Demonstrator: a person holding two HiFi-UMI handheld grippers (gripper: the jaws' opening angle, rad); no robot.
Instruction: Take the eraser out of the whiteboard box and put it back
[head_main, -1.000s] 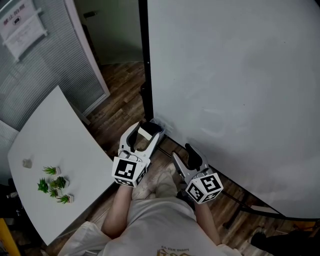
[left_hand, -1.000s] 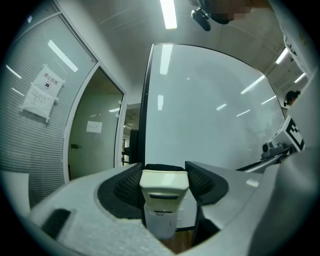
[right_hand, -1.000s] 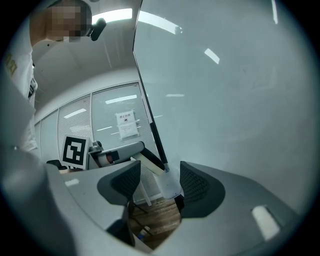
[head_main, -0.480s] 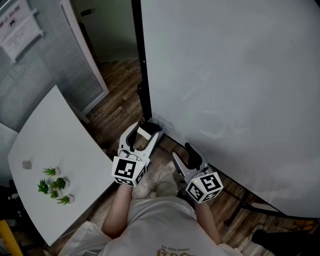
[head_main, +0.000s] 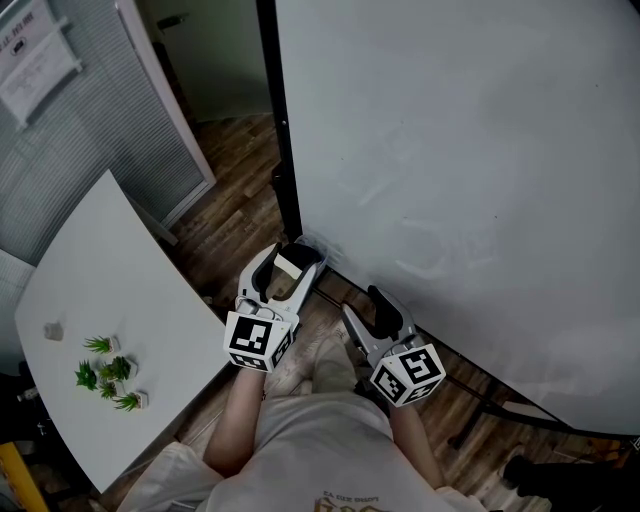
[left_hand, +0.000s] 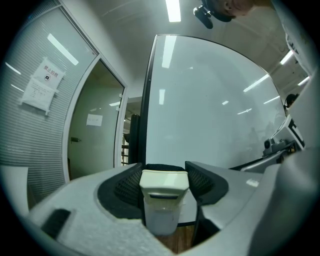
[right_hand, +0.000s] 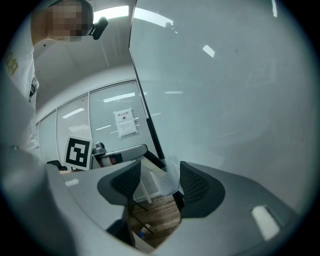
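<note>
Evidently, the cream rectangular plastic eraser (left_hand: 164, 186) is pinched by the left gripper (head_main: 292, 264), presumably for returning. At its four o'clock, the right gripper (right_hand: 159, 184) is held spread and empty, likely in reserve.

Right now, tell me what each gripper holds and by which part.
The left gripper clamps the cream rectangular eraser by its two opposite sides, one pad on each. The right gripper stands open, holding nothing.

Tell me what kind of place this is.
Probably an office or meeting room: a big whiteboard on a stand, a white table with small plants, and a glass partition with blinds.
</note>
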